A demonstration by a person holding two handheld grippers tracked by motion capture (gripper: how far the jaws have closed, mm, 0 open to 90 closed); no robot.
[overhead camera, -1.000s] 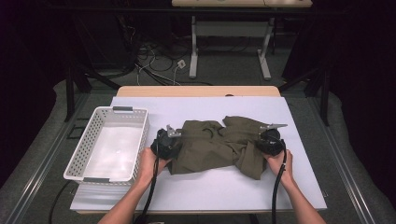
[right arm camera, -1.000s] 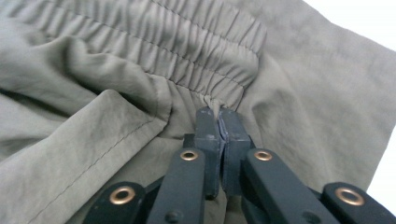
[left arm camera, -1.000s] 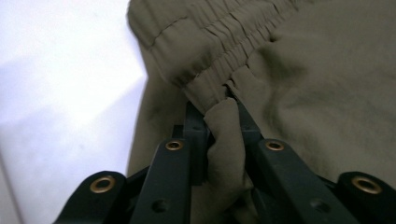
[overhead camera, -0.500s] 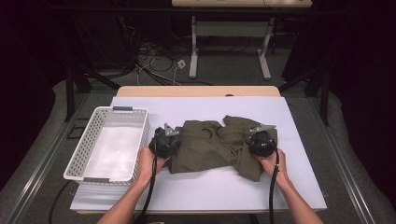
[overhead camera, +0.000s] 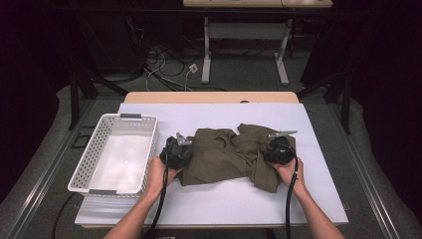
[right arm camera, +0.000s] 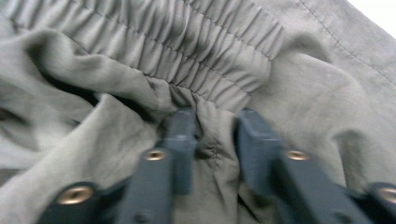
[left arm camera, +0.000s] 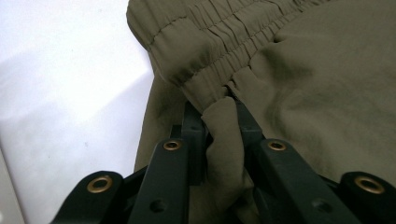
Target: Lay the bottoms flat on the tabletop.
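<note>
1. in the left gripper view, a fold of the olive shorts [left arm camera: 299,93] is pinched between the black jaws just under the gathered waistband [left arm camera: 205,60]; the left gripper [left arm camera: 218,123] is clamped on the cloth, its grip much as it was a second ago.
2. in the right gripper view, the right gripper [right arm camera: 215,126] has its jaws set on either side of a bunch of cloth below the waistband [right arm camera: 187,51]. these jaws have just been opening a little, with the fabric still between them; the pads [right arm camera: 184,128] appear to touch the cloth, so it is judged as loosely held rather than let go.
3. from the high view, the right gripper [overhead camera: 278,149] is seen further in over the shorts [overhead camera: 224,157] than a second ago, when it sat at the garment's right edge; the right side is now bunched inward.
4. the left gripper [overhead camera: 175,152] is found at the same spot on the left edge, beside the basket [overhead camera: 89,159].
5. the shorts lie crumpled on the white sheet [overhead camera: 224,204] in the middle of the table [overhead camera: 209,97], between both hands.
6. the change is read as a fold being laid across; the slackened right grip suggests a release or re-grip is near, and the fold could slip if it is dropped early.
</note>
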